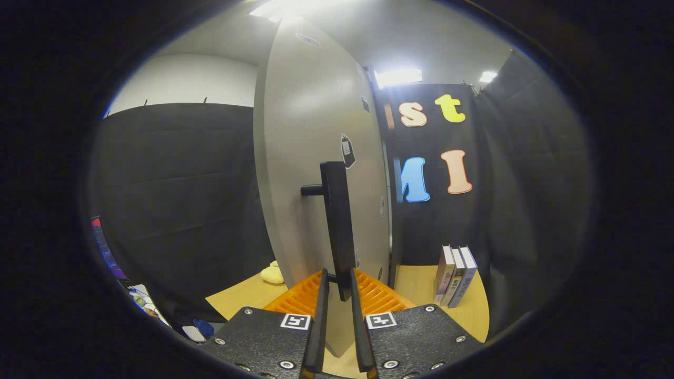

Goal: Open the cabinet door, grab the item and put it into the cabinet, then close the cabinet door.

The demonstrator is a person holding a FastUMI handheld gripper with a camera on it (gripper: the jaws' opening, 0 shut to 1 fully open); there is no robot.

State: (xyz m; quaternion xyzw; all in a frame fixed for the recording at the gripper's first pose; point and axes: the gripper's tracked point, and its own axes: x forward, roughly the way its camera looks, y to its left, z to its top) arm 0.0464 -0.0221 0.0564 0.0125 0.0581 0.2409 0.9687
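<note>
While the cabinet door [316, 158] stands swung open on the wooden table [421, 289], the gripper [338, 281] has both fingers clamped on the lower end of its black bar handle [338, 221]. A yellow soft item [273, 273] lies left of the door, and three upright books [455, 275] stand to its right.

Cabinet door [310, 173]: pale grey, matt, with small dark stickers; it stands just ahead of the gripper [339, 284]. Door handle [338, 226]: plain black bar whose lower end sits between the fingers, which are close on either side of it. Square black-and-white markers on the gripper body. Table [416, 289]: light wood tone. Yellow soft item [273, 273] on the table, beyond and left of the fingers. Three books [455, 276] upright, beyond and right: whitish and grey spines.
</note>
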